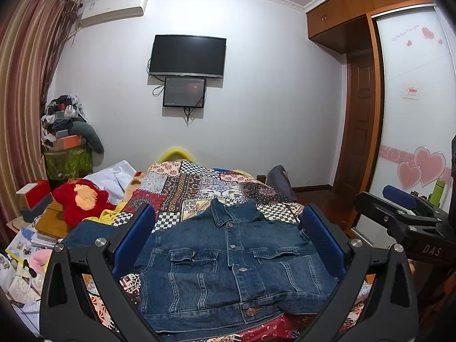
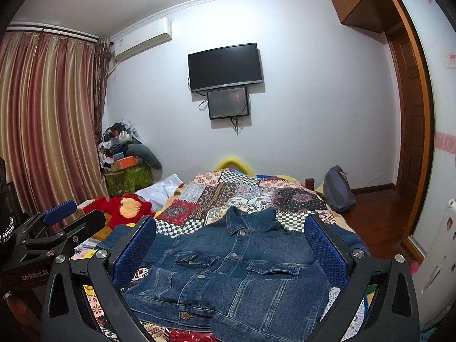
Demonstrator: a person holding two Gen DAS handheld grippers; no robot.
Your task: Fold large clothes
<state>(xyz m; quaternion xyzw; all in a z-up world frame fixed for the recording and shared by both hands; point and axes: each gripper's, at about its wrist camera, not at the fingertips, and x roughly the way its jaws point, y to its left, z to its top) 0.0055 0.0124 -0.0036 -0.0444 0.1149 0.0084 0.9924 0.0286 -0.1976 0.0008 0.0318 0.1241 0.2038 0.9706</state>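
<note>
Black gripper arms with blue pads fill the lower edge of both wrist views, and between them a denim jacket [image 1: 228, 268] is seen spread front-up on a patchwork quilt [image 1: 199, 182] that covers the bed. Its collar is turned toward the far wall, its front is buttoned, and two flap pockets are visible on the chest. One sleeve is laid out to the left across the quilt; the hem at the near edge is slightly rumpled, with one lower corner lifted over the other panel in the right wrist view.

Both pairs of tongs are held spread wide and nothing is pinched. The left gripper [image 1: 228, 245] is poised above the jacket with its pads apart on either side of the garment, no contact being visible. The right gripper [image 2: 230, 250] is held likewise, fingers apart, over the same jacket. Each gripper is also caught at the edge of the other's view: the right one at the far right of the left wrist view, the left one at the far left of the right wrist view.

Beside the jacket, at the left of the bed, a red plush toy [image 1: 81, 202] is lying among books and papers. Beyond the foot of the bed a dark television [image 1: 188, 57] is mounted on the white wall, with a smaller screen [image 1: 184, 91] hung just under it. Striped curtains [image 2: 48, 119] are hung at the left and a wooden wardrobe [image 1: 356, 8] is fitted at the right.
</note>
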